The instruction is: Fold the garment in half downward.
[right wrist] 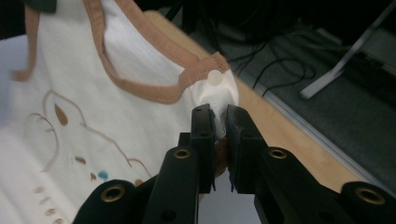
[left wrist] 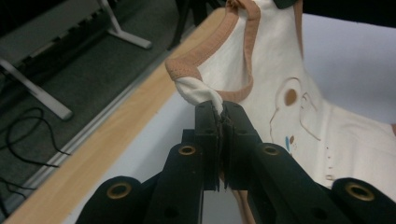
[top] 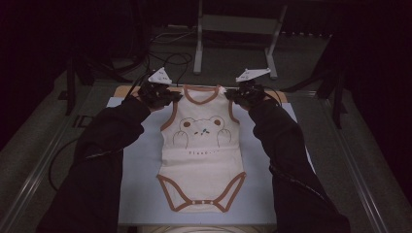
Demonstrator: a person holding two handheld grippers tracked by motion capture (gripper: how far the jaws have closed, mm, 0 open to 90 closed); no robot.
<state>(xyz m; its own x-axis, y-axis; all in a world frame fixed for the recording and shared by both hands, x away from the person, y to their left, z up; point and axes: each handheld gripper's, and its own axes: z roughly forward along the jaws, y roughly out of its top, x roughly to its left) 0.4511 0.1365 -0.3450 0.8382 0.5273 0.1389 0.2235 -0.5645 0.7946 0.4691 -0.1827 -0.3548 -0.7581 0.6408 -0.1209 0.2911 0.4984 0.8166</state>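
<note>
Left claw: jaws pressed together on a pinch of white cloth at one shoulder strap of the bodysuit; in the high view this claw sits at the garment's upper left corner.
Right claw: jaws narrow, nipping the white cloth of the other shoulder strap just below a small round snap; in the high view it sits at the upper right corner.
Bodysuit: cream with brown trim, lying flat and face up on the tabletop, neck toward the far edge, leg openings toward the person; a bear drawing shows on the chest.
Relation: both claws hold the two shoulders, one on each side of the neckline, with the garment stretched between them and running back toward the person.
Sleeves: dark forearms lie along either side of the bodysuit.
Tabletop: pale blue sheet with a wooden strip along the far edge.
</note>
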